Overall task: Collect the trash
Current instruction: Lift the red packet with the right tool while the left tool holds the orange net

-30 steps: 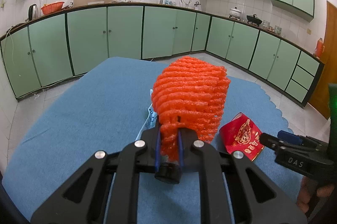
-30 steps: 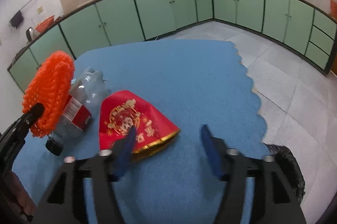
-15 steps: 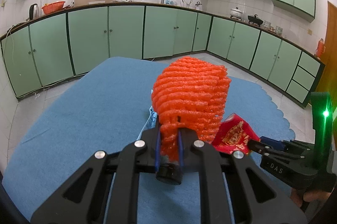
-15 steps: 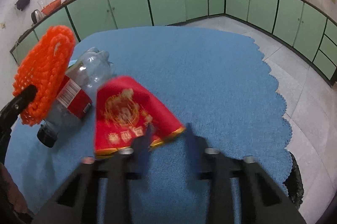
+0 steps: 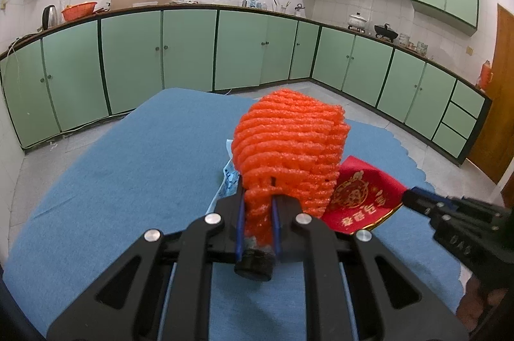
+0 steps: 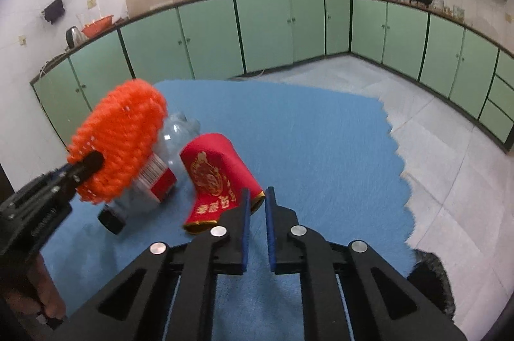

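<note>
While the left gripper (image 5: 258, 217) clamps an orange foam net (image 5: 289, 148) above the blue cloth (image 6: 305, 132), a plastic bottle (image 6: 160, 167) lies beneath it. Just right, the right gripper (image 6: 256, 203) pinches a red packet's (image 6: 218, 180) corner, lifting it.

Bottle (image 6: 151, 177) perhaps touching packet's (image 6: 218, 177) left

Knobbly orange foam netting (image 5: 289, 148), glossy red packet (image 6: 218, 177), clear plastic bottle (image 6: 173, 142), fuzzy blue cloth (image 6: 305, 132)
</note>
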`<state>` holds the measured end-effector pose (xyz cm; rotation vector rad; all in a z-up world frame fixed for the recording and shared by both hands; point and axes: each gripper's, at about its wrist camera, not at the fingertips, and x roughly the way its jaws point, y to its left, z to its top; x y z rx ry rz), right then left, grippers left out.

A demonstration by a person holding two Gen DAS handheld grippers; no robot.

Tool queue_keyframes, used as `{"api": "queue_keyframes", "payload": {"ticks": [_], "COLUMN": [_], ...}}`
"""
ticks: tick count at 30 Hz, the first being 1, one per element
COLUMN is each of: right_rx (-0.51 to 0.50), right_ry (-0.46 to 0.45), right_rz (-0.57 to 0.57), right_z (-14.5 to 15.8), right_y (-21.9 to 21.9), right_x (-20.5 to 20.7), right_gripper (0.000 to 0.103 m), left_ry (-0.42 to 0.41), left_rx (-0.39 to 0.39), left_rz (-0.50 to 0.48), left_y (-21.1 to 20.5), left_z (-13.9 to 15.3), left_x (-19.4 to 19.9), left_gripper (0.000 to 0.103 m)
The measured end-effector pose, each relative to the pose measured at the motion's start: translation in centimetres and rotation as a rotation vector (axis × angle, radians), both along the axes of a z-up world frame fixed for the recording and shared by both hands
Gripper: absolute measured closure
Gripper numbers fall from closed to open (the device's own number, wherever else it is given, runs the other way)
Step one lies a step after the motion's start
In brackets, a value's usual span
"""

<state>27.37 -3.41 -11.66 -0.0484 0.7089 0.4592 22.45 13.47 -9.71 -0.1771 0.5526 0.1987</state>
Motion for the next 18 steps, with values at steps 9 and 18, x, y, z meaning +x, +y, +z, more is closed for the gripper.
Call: {"api": "queue_keyframes", "payload": {"ticks": [9,18], "right_rx": [-0.028,0.026], "right_ry": [-0.072,0.031], "right_rz": [-0.044,-0.029], "right_z": [3.1,1.7], "right_y": [-2.6,-4.9], "right_x": [-1.2,-1.0], "right_gripper": [0.103,0.103], "left_ry": [-0.03,-0.023], "left_rx": [0.01,0.013], "left_rz": [-0.074,-0.099], "left_y": [-2.6,-4.1], "left_z": [1.2,1.1], "left_x": [-0.4,-0.6], "left_gripper": [0.091,0.091]}}
